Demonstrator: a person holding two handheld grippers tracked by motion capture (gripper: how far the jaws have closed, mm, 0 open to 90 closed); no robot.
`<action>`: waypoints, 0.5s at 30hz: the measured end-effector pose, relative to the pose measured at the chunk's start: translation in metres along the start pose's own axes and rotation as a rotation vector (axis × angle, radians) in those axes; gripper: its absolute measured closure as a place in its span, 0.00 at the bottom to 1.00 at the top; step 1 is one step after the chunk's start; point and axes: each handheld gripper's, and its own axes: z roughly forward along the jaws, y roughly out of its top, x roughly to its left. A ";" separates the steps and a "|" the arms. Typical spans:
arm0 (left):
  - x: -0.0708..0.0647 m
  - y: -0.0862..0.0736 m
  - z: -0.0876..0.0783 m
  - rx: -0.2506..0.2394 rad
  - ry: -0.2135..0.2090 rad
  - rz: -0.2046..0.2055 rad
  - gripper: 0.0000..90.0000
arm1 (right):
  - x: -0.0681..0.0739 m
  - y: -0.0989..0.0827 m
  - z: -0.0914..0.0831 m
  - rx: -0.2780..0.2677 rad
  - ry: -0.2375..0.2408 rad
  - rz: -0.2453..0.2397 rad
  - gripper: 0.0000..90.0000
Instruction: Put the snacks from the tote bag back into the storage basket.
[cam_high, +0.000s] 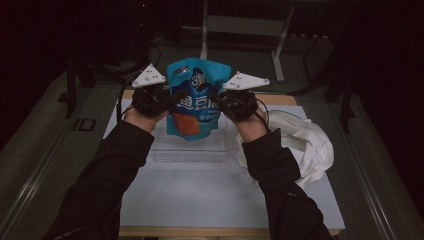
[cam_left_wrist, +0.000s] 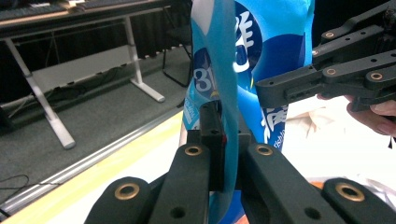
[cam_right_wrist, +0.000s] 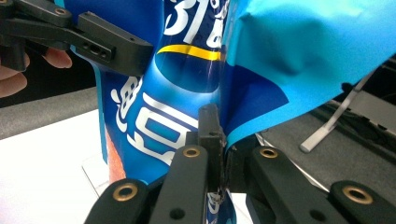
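At the far left of the high view, dark floor is seen beside the table (cam_high: 225, 200), whose pale top is edged in wood. The left gripper (cam_high: 172, 100) is held up above the table by a hand in a dark sleeve (cam_high: 107, 175), and a grey plate is carried on top of it. Its jaws are closed on the left edge of the bag (cam_high: 197, 97); in the left gripper view (cam_left_wrist: 224, 140) the blue film is seen pinched between the two black pads.

The bag, blue with white lettering and an orange patch low down, is held upright in the air between the two grippers, above a clear tray (cam_high: 192, 147) that rests on the table. The bag is not touching the tray.

The right gripper (cam_high: 220, 100) is clamped on the bag's right edge, and in the right gripper view (cam_right_wrist: 222, 140) the film is seen crumpled where it is squeezed between the pads. The two grippers are set at about the same height, facing each other across the bag.

Further right, a white cloth (cam_high: 310, 145) is lying bunched on the table, just beside the tray and partly behind the right forearm. A table frame (cam_high: 240, 25) is seen at the back.
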 end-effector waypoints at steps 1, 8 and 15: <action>0.002 -0.003 0.001 0.000 -0.006 -0.001 1.00 | 0.002 -0.002 0.002 0.004 0.000 0.004 0.98; 0.013 -0.025 0.008 0.005 -0.035 -0.016 1.00 | 0.008 -0.017 0.017 0.026 -0.004 0.014 0.98; 0.021 -0.049 0.015 -0.001 -0.075 -0.048 1.00 | 0.012 -0.035 0.030 0.057 0.005 0.042 0.98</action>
